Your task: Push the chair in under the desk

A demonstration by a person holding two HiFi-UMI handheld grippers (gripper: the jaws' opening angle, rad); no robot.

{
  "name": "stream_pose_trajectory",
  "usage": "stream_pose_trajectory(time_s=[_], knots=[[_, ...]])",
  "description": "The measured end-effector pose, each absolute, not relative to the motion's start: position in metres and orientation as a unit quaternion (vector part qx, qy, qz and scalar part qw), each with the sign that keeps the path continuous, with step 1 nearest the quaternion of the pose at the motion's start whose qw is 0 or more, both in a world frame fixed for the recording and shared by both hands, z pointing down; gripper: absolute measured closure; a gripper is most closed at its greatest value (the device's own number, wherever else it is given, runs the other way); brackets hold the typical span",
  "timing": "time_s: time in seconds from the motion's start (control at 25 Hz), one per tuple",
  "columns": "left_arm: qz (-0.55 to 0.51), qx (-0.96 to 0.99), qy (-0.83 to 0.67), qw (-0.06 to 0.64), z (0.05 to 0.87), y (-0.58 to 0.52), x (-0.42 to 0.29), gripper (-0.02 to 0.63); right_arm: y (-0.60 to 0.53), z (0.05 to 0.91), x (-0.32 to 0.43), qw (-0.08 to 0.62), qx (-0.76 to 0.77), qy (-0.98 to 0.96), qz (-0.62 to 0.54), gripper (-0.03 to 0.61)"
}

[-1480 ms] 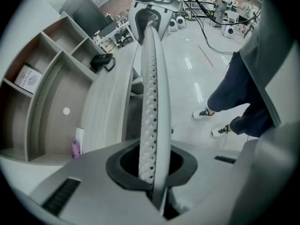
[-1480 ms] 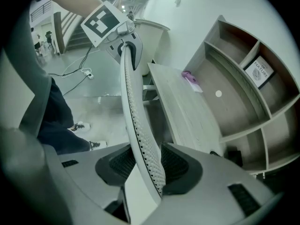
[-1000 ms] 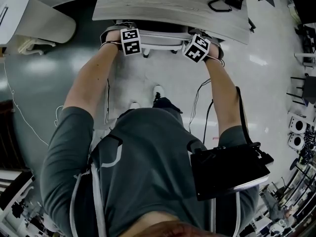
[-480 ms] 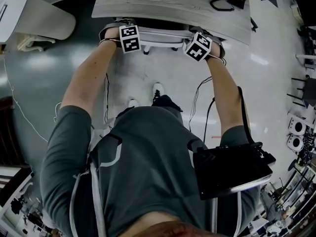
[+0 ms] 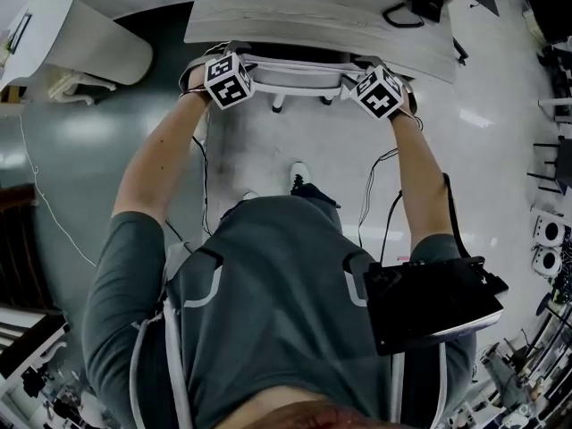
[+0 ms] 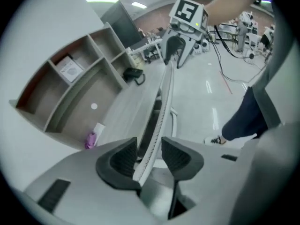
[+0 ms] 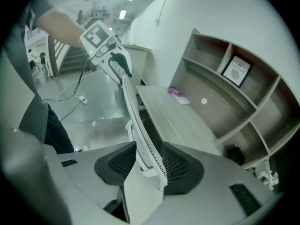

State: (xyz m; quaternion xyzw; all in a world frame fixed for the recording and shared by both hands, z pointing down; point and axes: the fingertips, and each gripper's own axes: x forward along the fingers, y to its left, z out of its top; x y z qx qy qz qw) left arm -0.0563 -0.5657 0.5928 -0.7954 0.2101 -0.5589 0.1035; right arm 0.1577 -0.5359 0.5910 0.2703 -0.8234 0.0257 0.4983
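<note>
The white chair's backrest (image 5: 295, 68) runs along the near edge of the pale wooden desk (image 5: 313, 16), its seat hidden beneath. My left gripper (image 5: 223, 68) is at the backrest's left end and my right gripper (image 5: 382, 86) at its right end. In the left gripper view the backrest's thin top edge (image 6: 164, 97) lies between the jaws of the left gripper (image 6: 149, 146); they are opening, with a gap beside the edge. In the right gripper view the edge (image 7: 133, 111) passes between the jaws of the right gripper (image 7: 149, 151), also opening, with a gap on the left.
A shelf unit (image 6: 70, 93) with several compartments stands on the desk, with a pink item (image 6: 90, 139) and a black object (image 6: 133, 74) by it. A white rounded table (image 5: 80, 38) is at far left. Cables (image 5: 375, 195) trail on the floor by the person's shoe (image 5: 299, 175).
The hands and both marker cubes sit slightly wider apart on the backrest, and the left cube has turned. The chair stays against the desk edge.
</note>
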Motion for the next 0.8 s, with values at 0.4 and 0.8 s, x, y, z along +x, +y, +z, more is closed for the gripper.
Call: stream_pose_trajectory(time_s=[0.4, 0.8], knots=[[-0.298, -0.898, 0.324, -0.001, 0.475, -0.52, -0.069, 0.493, -0.517, 0.447, 0.131, 0.227, 0.424, -0.866, 0.139, 0.446], [-0.116, -0.928, 0.35, -0.05, 0.382, -0.46, -0.09, 0.604, -0.448, 0.35, 0.12, 0.068, 0.459, -0.877, 0.126, 0.531]])
